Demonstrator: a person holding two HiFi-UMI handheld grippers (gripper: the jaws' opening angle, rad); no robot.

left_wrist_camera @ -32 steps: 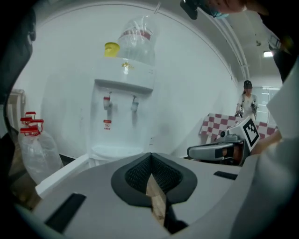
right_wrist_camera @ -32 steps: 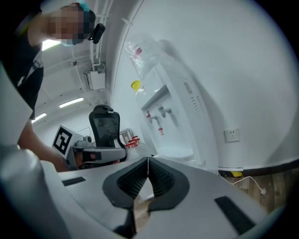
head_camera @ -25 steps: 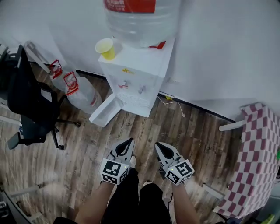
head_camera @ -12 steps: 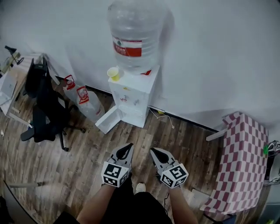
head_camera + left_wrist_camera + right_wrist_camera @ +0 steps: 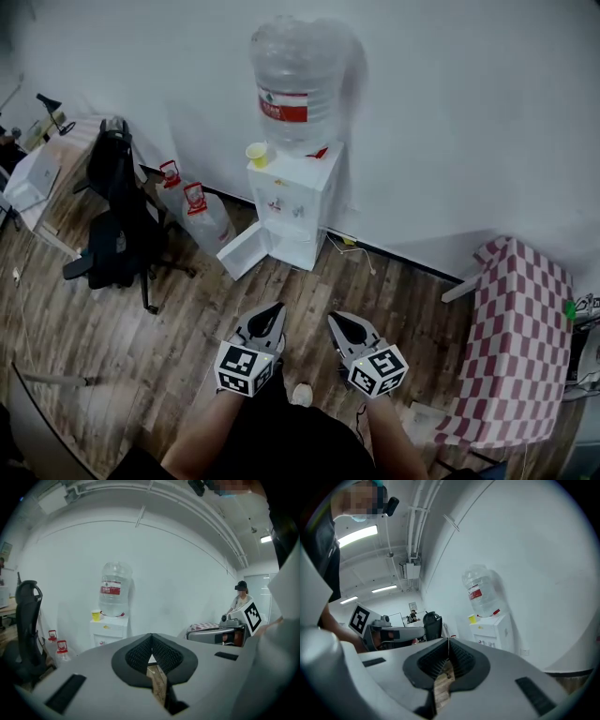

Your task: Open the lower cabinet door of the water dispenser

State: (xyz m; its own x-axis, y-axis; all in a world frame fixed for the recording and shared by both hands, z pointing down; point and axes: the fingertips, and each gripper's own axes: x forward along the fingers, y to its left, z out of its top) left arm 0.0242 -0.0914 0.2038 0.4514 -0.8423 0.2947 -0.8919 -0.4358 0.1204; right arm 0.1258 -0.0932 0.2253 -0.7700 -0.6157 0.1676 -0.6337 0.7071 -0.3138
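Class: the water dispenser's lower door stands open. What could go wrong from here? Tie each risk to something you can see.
1. The open door juts low over the floor beside the spare bottles; a passing foot could catch it.
2. The yellow cup sits near the edge on top of the dispenser; a bump might tip it.
3. A loose cable lies on the floor to the dispenser's right, a likely trip.

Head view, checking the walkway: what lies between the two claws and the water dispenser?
Only bare wooden floor, as the head view shows.
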